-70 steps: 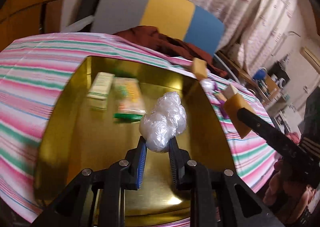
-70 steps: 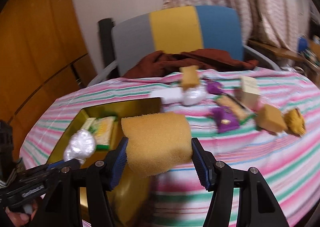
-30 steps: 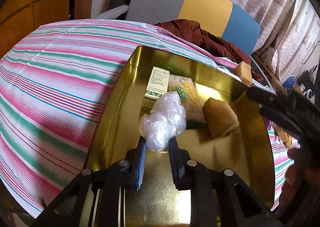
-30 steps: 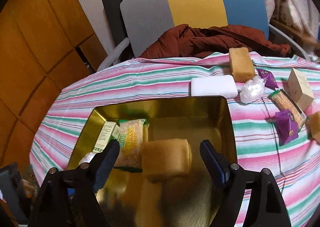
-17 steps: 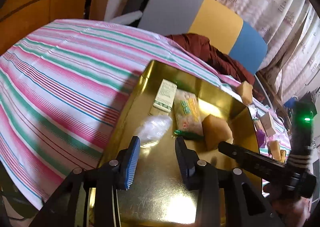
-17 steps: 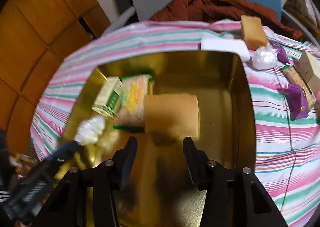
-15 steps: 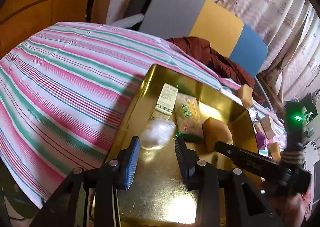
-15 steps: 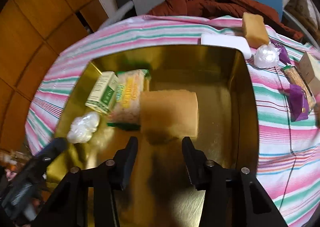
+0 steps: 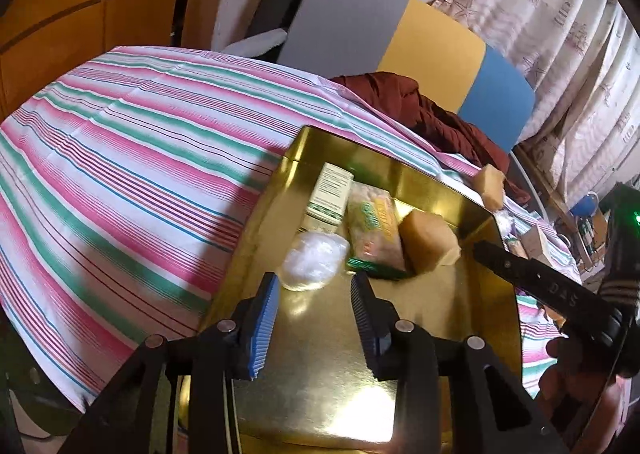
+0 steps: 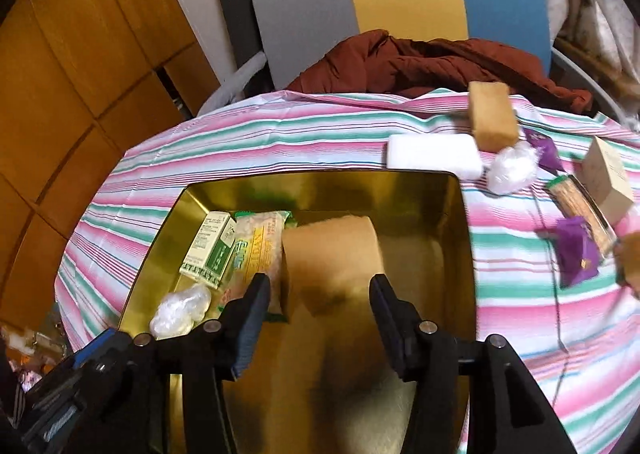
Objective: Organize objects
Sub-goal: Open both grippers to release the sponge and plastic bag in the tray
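Sponge [image 10: 332, 254] is lying in the gold tin [image 10: 460, 222] beside the plastic wad [image 9: 314, 260] — both soft, light (squeeze mid-body). Left gripper [image 9: 316, 306] is hanging spread and empty; right gripper [image 10: 320, 306], jaws just opening, is gripping nothing.

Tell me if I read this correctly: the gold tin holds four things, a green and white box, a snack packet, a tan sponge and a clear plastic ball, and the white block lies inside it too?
Not quite. The white block lies outside the gold tin, on the striped cloth just beyond its far rim, as the right wrist view shows. The green and white box, snack packet, tan sponge and clear plastic ball are inside.
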A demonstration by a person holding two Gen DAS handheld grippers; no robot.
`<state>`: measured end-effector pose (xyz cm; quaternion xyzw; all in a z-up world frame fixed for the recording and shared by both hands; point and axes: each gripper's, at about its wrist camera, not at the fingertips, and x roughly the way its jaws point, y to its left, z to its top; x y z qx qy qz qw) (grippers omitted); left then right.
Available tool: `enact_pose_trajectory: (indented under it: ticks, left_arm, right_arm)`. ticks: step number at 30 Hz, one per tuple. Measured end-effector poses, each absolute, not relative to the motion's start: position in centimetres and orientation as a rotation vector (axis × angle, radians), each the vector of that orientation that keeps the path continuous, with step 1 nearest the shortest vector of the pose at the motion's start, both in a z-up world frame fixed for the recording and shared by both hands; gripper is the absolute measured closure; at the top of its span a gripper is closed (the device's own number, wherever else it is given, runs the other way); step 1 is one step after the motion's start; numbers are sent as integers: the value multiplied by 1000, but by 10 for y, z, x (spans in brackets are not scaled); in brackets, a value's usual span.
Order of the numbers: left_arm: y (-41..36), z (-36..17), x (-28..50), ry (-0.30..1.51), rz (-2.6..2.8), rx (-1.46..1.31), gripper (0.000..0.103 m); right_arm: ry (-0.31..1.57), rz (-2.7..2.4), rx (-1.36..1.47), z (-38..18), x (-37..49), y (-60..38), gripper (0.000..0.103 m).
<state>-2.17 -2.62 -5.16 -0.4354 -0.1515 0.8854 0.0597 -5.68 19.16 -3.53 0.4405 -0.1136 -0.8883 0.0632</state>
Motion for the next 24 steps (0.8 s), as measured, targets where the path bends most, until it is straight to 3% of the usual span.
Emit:
enact_pose_trajectory:
  ticks: [24]
  left_arm:
    - [86,-43,10,-219,2462,-1257,63]
  right_arm:
    - [-555,-2934,1318,-53,27,320,47]
